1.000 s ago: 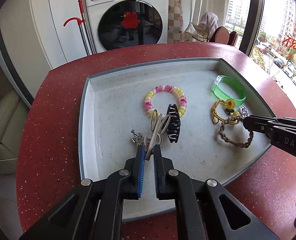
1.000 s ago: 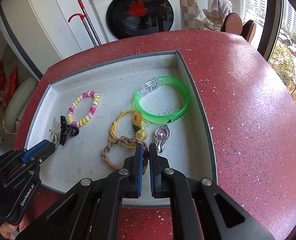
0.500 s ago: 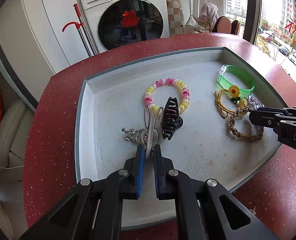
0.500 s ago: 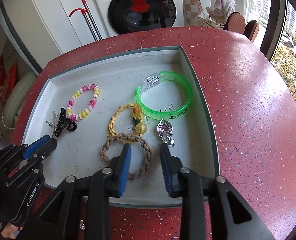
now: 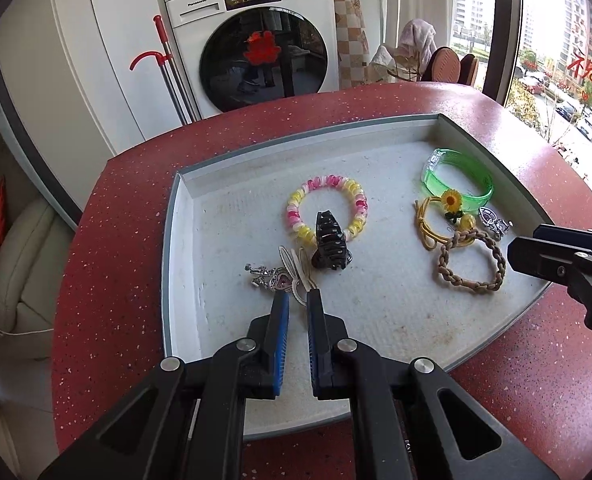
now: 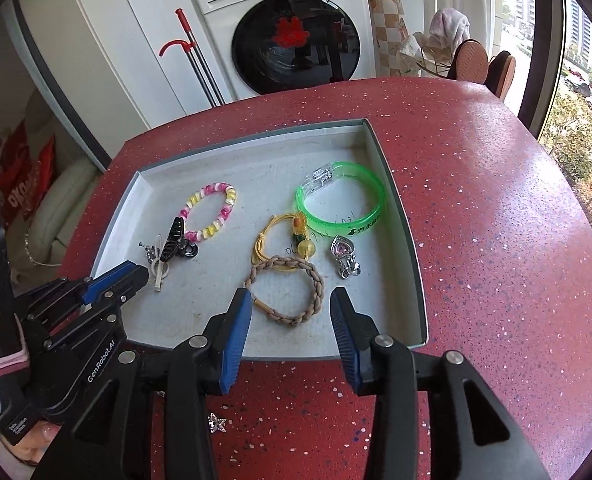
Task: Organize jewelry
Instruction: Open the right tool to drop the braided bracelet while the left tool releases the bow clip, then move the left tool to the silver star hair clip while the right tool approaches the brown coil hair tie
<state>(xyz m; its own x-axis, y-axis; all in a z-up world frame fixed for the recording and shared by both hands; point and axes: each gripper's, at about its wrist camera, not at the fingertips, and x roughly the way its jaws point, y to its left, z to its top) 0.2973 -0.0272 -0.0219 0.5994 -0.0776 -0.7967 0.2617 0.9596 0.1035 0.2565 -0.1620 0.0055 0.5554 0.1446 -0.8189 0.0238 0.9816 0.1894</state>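
A grey tray (image 5: 184, 240) (image 6: 400, 216) holds the jewelry. My left gripper (image 5: 298, 294) (image 6: 138, 274) is shut on the end of a cream hair tie (image 5: 296, 266) (image 6: 161, 258), beside a silver heart charm (image 5: 274, 278) and a black claw clip (image 5: 330, 244) (image 6: 172, 242). My right gripper (image 6: 291, 294) (image 5: 526, 246) hovers over the tray's near edge, its jaws opening. The braided tan bracelet (image 6: 316, 280) (image 5: 448, 276) lies flat just ahead of its tips, untouched. Beyond lie a yellow cord bracelet (image 6: 262, 240), a green bangle (image 6: 372, 188) and a pink-yellow bead bracelet (image 6: 210, 190).
The tray sits on a red speckled round table (image 6: 496, 240). A second heart charm (image 6: 342, 250) lies by the tray's right wall. A small silver star (image 6: 217, 423) rests on the table under my right gripper. A washing machine (image 6: 296, 32) stands behind.
My right gripper opened, let go of the braided bracelet and drew back and up. The left gripper stayed shut, with the cream tie now at its tips.
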